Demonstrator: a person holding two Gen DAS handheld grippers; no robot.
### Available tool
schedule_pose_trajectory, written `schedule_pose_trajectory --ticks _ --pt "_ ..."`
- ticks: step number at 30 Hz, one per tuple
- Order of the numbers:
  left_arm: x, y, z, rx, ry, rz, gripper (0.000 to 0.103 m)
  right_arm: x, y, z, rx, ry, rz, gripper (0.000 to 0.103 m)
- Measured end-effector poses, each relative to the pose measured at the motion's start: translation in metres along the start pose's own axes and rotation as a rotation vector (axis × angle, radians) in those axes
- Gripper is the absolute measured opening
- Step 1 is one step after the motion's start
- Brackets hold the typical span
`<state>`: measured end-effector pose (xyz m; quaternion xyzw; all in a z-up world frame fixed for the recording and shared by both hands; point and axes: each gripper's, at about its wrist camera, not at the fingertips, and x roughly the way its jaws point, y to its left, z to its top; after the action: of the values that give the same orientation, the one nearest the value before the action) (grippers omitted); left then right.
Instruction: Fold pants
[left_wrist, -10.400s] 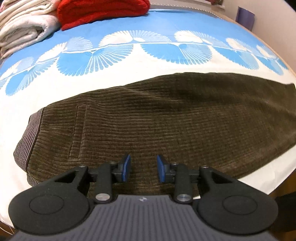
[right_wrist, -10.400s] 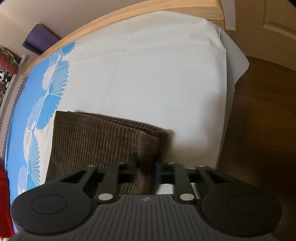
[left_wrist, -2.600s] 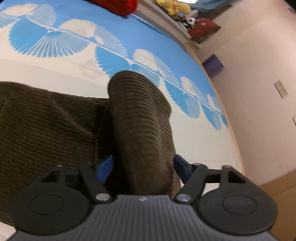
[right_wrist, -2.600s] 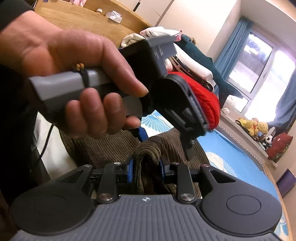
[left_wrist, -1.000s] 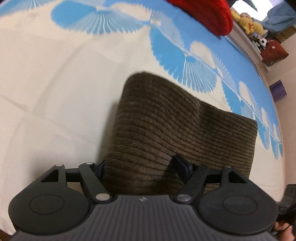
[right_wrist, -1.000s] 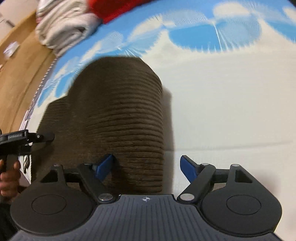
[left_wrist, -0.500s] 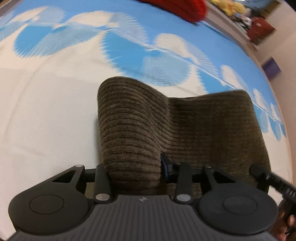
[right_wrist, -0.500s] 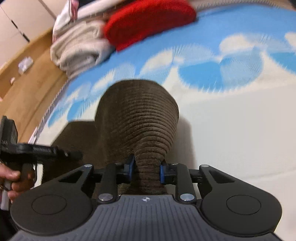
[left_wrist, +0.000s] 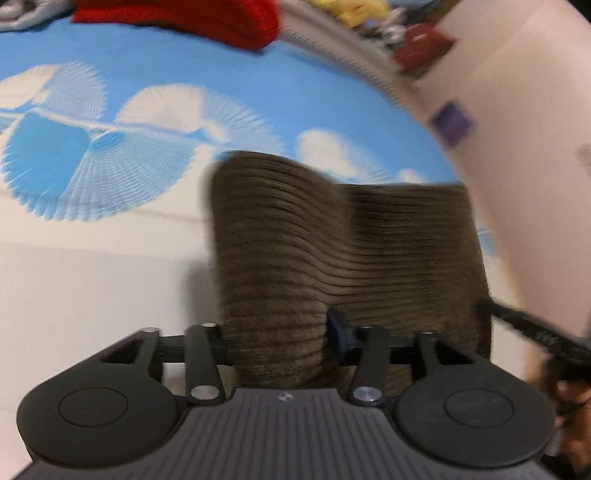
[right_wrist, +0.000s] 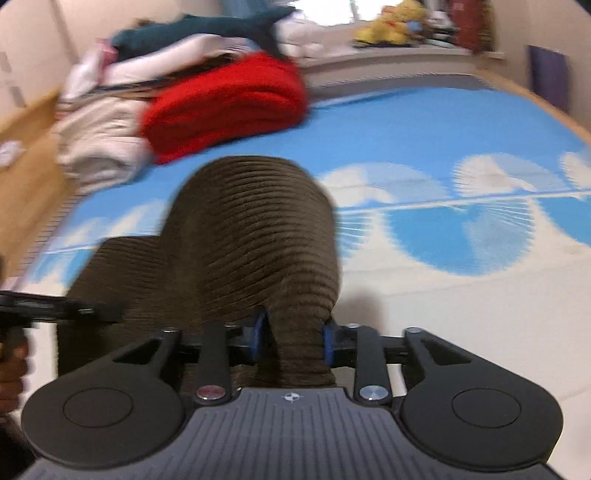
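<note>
The brown corduroy pants (left_wrist: 332, 251) are folded and lifted off the blue and white bed sheet (left_wrist: 110, 155). My left gripper (left_wrist: 280, 332) is shut on the left end of the fold. My right gripper (right_wrist: 293, 339) is shut on the right end of the pants (right_wrist: 255, 236), which bulge up in front of it. The cloth sags between the two grippers. The right gripper's tip shows at the right of the left wrist view (left_wrist: 532, 328), and the left gripper's tip shows at the left of the right wrist view (right_wrist: 55, 306). Both views are blurred.
A folded red blanket (right_wrist: 225, 103) and a stack of white linens (right_wrist: 99, 147) lie at the bed's far end. Stuffed toys (right_wrist: 388, 18) sit on a ledge behind. A purple object (left_wrist: 450, 122) leans by the wall. The white part of the sheet (right_wrist: 461, 314) lies below the pants.
Both grippers have closed on the folded pants and raised them. The views have tilted up towards the far end of the bed.
</note>
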<state>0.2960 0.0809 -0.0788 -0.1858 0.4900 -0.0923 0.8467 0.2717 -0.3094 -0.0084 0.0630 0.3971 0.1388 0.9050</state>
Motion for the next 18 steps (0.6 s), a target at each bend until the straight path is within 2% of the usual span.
schedule_pose_trajectory --ticks 2,3,4,6,7,9,11,12,14,15,16,17,18 --pt "0.006 0.007 0.0 -0.025 0.006 0.152 0.055 0.003 -0.013 -0.005 -0.009 -0.032 -0.187 0.038" --pt "0.002 0.012 0.001 -0.052 0.0 0.153 0.055 0.003 -0.023 -0.007 0.01 -0.037 -0.25 0.04" --pt "-0.005 0.016 0.003 -0.078 -0.02 0.126 0.055 0.002 -0.032 -0.011 0.051 -0.032 -0.238 0.04" --pt "-0.022 0.014 0.007 -0.058 -0.087 0.091 0.053 -0.004 -0.048 -0.02 0.145 -0.024 -0.102 0.04" --pt "-0.029 0.01 0.006 -0.021 -0.108 0.078 0.052 -0.005 -0.048 -0.024 0.139 -0.003 -0.041 0.039" --pt "-0.032 0.0 0.002 0.052 -0.09 -0.001 0.046 -0.008 -0.033 -0.032 0.025 0.009 0.028 0.04" --pt "-0.025 -0.014 -0.008 0.142 -0.016 -0.079 0.035 -0.004 -0.019 -0.041 -0.094 0.053 0.111 0.039" --pt "-0.02 -0.023 -0.014 0.21 0.011 -0.079 0.034 0.003 -0.012 -0.043 -0.129 0.094 0.127 0.037" --pt "-0.005 -0.034 -0.033 0.342 0.091 -0.037 0.033 0.019 -0.004 -0.057 -0.208 0.19 0.095 0.037" --pt "0.01 -0.037 -0.042 0.39 0.167 0.018 0.031 0.029 -0.004 -0.065 -0.245 0.256 0.076 0.037" --pt "0.025 -0.038 -0.052 0.437 0.229 0.088 0.022 0.041 -0.003 -0.077 -0.298 0.348 0.055 0.037" --pt "0.033 -0.039 -0.058 0.472 0.256 0.127 0.022 0.044 -0.001 -0.084 -0.354 0.358 0.047 0.037" --pt "0.032 -0.04 -0.057 0.475 0.254 0.124 0.022 0.042 0.004 -0.085 -0.404 0.349 0.051 0.037"
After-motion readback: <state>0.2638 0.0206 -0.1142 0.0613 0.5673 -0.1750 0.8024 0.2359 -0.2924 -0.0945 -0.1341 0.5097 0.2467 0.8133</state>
